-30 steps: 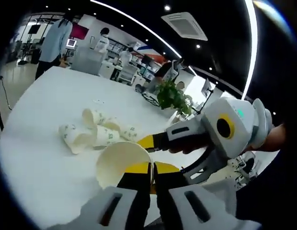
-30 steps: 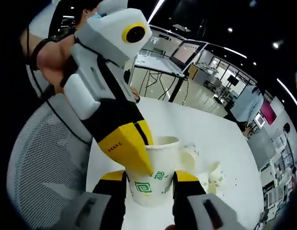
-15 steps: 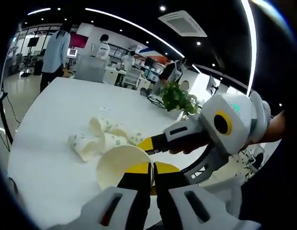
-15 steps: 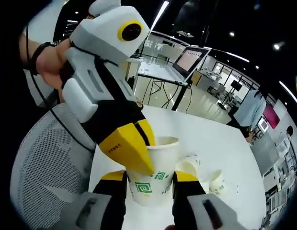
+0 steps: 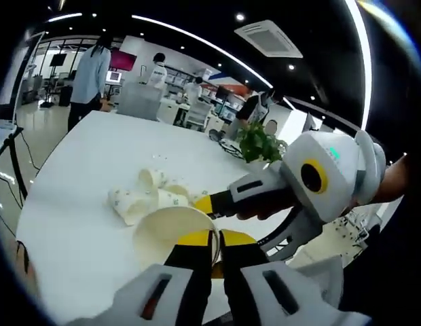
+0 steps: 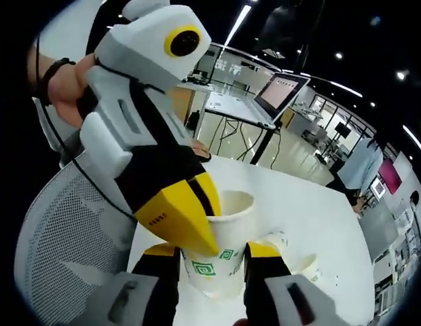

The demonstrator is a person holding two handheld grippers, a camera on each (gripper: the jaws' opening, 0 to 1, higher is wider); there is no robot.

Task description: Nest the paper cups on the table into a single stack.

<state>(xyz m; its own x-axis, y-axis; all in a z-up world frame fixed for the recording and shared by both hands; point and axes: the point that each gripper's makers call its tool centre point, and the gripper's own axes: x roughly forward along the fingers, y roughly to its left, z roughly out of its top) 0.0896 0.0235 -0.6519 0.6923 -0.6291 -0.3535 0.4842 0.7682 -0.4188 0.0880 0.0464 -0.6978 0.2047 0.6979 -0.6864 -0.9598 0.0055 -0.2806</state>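
Note:
A white paper cup (image 6: 224, 234) with a green logo is held up above the table between both grippers. My right gripper (image 6: 212, 257) is shut on its sides, one yellow jaw on each side. My left gripper (image 5: 215, 246) is shut on the rim of the same cup (image 5: 171, 227), whose open mouth faces this camera. In the right gripper view the left gripper (image 6: 194, 219) reaches in from the upper left and pinches that rim. The right gripper (image 5: 221, 219) enters the left gripper view from the right. Several more paper cups (image 5: 151, 196) lie on their sides in a loose heap on the table; two of these cups (image 6: 277, 239) show behind the held one.
The round white table (image 5: 81, 163) stretches away, with a potted plant (image 5: 259, 145) at its far edge. A grey mesh chair (image 6: 58, 251) stands close at the left of the right gripper view. A laptop (image 6: 281, 92) rests on a desk behind. People stand in the background.
Both grippers keep their hold on the cup. The views have tilted and shifted a little with the hands; the heap of cups on the table lies as before.

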